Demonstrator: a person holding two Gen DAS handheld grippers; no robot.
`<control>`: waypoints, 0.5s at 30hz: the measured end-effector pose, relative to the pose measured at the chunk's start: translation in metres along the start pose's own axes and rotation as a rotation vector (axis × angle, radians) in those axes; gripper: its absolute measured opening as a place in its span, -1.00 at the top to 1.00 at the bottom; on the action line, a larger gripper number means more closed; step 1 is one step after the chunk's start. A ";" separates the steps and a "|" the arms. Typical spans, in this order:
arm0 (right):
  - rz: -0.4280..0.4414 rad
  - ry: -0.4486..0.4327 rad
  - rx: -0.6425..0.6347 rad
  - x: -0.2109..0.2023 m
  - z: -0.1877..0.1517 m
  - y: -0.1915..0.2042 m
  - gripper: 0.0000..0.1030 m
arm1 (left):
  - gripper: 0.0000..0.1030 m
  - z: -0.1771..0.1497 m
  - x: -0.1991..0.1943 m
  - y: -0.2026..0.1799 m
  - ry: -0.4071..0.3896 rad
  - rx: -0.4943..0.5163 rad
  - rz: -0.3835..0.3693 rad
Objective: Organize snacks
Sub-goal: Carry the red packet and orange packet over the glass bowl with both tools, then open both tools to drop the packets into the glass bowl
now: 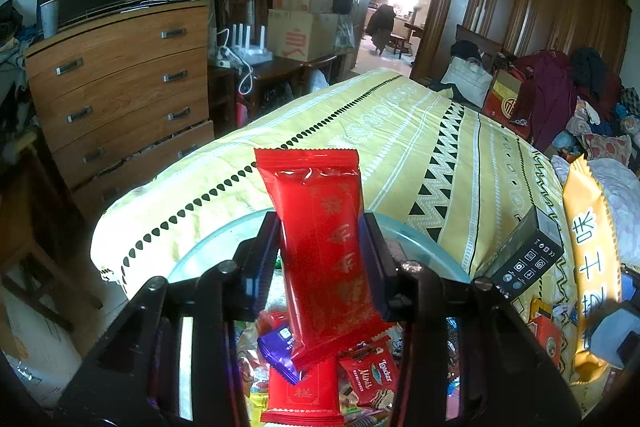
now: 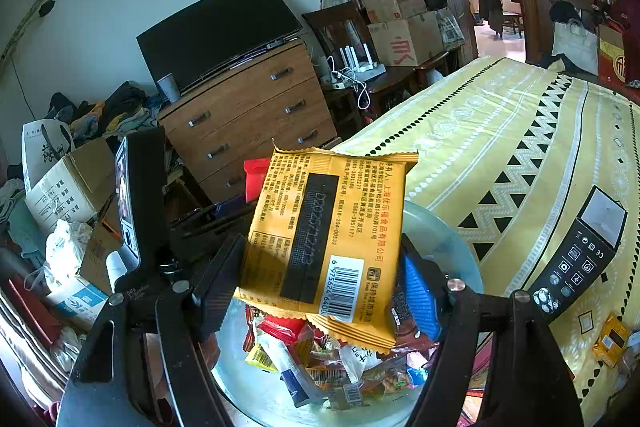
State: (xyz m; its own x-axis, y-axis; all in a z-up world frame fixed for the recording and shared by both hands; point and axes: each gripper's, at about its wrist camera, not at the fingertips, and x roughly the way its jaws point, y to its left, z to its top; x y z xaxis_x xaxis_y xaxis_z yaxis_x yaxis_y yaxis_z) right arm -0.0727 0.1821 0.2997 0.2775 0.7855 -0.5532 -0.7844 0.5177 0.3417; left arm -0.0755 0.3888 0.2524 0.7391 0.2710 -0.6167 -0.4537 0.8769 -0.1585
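Observation:
My left gripper (image 1: 322,247) is shut on a long red snack packet (image 1: 320,227) and holds it upright above a glass bowl (image 1: 208,247) full of mixed snacks (image 1: 372,375). My right gripper (image 2: 320,267) is shut on a yellow-orange snack packet (image 2: 324,231), its printed back and barcode facing the camera, above the same glass bowl (image 2: 444,239) and its snack pile (image 2: 340,363). The yellow packet also shows at the right edge of the left wrist view (image 1: 592,267). The red packet's top shows behind the yellow one in the right wrist view (image 2: 256,175).
The bowl sits at the near end of a bed with a yellow patterned cover (image 1: 400,131). A black box (image 1: 524,259) lies on the cover to the right, also in the right wrist view (image 2: 576,259), with small yellow packets (image 2: 610,341) nearby. A wooden dresser (image 1: 120,87) stands left.

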 end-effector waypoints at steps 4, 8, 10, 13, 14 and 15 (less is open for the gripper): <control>0.000 -0.001 0.000 -0.001 0.000 0.000 -0.48 | 0.25 0.000 0.000 0.001 0.000 -0.002 0.000; 0.000 0.001 -0.001 0.000 0.000 0.001 -0.48 | 0.29 0.001 0.000 0.000 0.000 0.000 0.000; 0.001 0.002 -0.001 0.001 0.000 0.001 -0.48 | 0.33 0.000 0.000 0.001 0.002 -0.001 0.000; 0.002 0.004 -0.003 0.003 -0.002 0.002 -0.48 | 0.68 -0.001 0.001 0.002 0.009 -0.006 -0.008; 0.001 0.004 -0.002 0.003 -0.002 0.002 -0.48 | 0.70 -0.001 0.001 0.003 0.010 -0.007 -0.008; 0.001 0.004 -0.002 0.003 -0.002 0.003 -0.48 | 0.71 -0.002 0.001 0.003 0.010 -0.005 -0.004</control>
State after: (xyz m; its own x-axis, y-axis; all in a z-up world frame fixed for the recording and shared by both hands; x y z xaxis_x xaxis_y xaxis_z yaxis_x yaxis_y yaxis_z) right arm -0.0754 0.1851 0.2972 0.2741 0.7847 -0.5560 -0.7861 0.5159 0.3405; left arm -0.0775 0.3911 0.2495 0.7360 0.2630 -0.6239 -0.4531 0.8760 -0.1652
